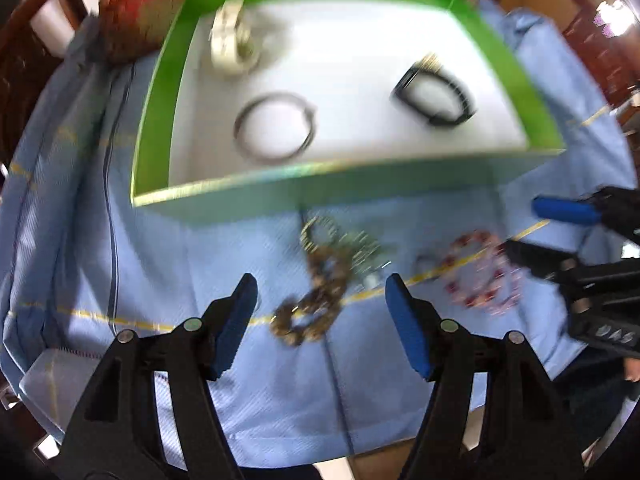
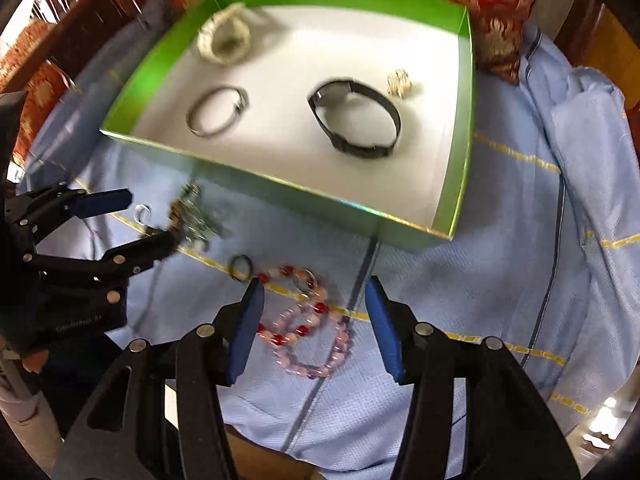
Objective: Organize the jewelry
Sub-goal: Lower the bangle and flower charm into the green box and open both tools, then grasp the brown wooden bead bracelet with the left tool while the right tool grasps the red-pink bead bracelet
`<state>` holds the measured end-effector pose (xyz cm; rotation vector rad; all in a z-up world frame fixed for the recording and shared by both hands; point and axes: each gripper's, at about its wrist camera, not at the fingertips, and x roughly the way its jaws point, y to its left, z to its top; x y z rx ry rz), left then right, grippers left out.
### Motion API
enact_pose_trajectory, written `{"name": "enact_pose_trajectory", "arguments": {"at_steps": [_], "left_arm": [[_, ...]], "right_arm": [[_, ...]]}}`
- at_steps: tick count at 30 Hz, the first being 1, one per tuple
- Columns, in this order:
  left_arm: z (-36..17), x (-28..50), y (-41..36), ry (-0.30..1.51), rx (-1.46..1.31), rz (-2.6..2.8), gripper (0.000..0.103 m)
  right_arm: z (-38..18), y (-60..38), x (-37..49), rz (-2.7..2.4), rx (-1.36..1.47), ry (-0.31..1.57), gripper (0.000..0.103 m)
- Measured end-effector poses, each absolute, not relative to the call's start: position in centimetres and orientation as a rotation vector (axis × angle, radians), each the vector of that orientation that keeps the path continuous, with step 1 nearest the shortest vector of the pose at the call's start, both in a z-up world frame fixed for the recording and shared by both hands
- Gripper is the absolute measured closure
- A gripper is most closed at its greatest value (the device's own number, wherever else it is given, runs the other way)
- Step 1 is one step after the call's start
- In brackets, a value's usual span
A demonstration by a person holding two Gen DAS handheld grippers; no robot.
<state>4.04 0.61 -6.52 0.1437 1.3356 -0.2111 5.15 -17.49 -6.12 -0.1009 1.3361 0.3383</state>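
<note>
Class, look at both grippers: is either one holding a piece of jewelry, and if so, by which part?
Nothing is held. The left gripper is open over the brown bead bracelet, and the right gripper is open over the pink and red bead bracelet.

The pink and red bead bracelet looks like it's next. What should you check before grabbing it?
1. Right claw open: ok.
2. Pink and red bead bracelet between its fingers: ok.
3. Small dark ring clear of the grab: ok, apart.
4. Free room on the floor of the green box: ok.
5. Left claw out of the way: ok, over the brown bead bracelet.
6. Bracelet tangled with a second strand: cannot tell.
</note>
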Motion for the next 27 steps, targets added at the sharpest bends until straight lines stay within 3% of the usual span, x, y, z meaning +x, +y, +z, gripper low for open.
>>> {"name": "enact_pose_trajectory", "arguments": {"at_steps": [2, 8, 14, 16, 24, 25, 26, 27], "left_arm": [[-7.0, 4.1, 0.9, 1.349, 0.156, -0.195, 0.029], [-8.3, 4.3, 1.6, 1.392, 0.169, -0.166, 0.029], [-8.5, 4.9, 2.6, 1.392, 0.157, -0.16, 0.037], [-8.7, 4.9, 2.7, 1.396, 0.164, -0.16, 0.041], [-9.1, 4.8, 3.1, 1.402, 0.179, -0.155, 0.041], [-9.1, 4.8, 3.2, 1.402, 0.177, -0.158, 0.045], [-9.0, 4.8, 3.2, 1.398, 0.17, -0.163, 0.051], [-8.8, 4.9, 3.3, 1.39, 0.151, -0.175, 0.07]], "right_arm": [[-6.5, -17.6, 5.1, 0.326, -0.108, 1.359, 0.051], [-7.9, -17.3, 4.9, 0.309, -0.16, 1.406, 0.051], [-8.3, -17.7, 4.6, 0.318, -0.151, 1.406, 0.051], [-8.2, -17.8, 4.4, 0.33, -0.14, 1.398, 0.06], [-9.7, -16.6, 4.2, 0.333, -0.172, 1.432, 0.083], [-9.8, -16.5, 4.2, 0.331, -0.18, 1.427, 0.092], [-9.7, -16.4, 4.1, 0.329, -0.183, 1.42, 0.092], [-9.5, -16.4, 4.1, 0.336, -0.168, 1.412, 0.095]]}}
